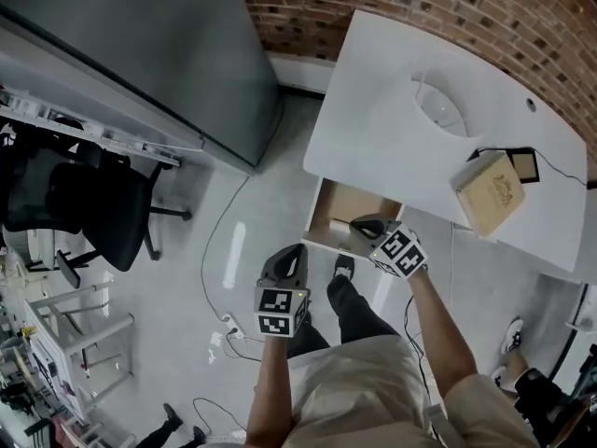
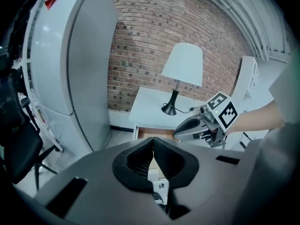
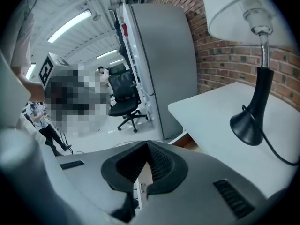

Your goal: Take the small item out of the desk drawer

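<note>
The white desk (image 1: 392,147) has its drawer (image 1: 328,199) pulled open, showing a tan wooden bottom. A small pale thing (image 1: 334,222) lies near the drawer's front; I cannot tell what it is. My right gripper (image 1: 356,222) hovers over the drawer's front right corner, jaws shut, nothing held. In its own view the right gripper (image 3: 146,146) points past the desk edge (image 3: 206,111). My left gripper (image 1: 297,250) hangs above the floor, short of the drawer, shut and empty. The left gripper (image 2: 153,142) faces the drawer (image 2: 147,136) and the right gripper (image 2: 190,128).
A lamp (image 2: 182,67) with a black base (image 3: 246,125) stands on the desk, beside a cardboard box (image 1: 490,192) and a small black tablet (image 1: 523,164). A tall grey cabinet (image 1: 159,54) stands left. An office chair (image 1: 103,208) and floor cables (image 1: 219,278) lie left.
</note>
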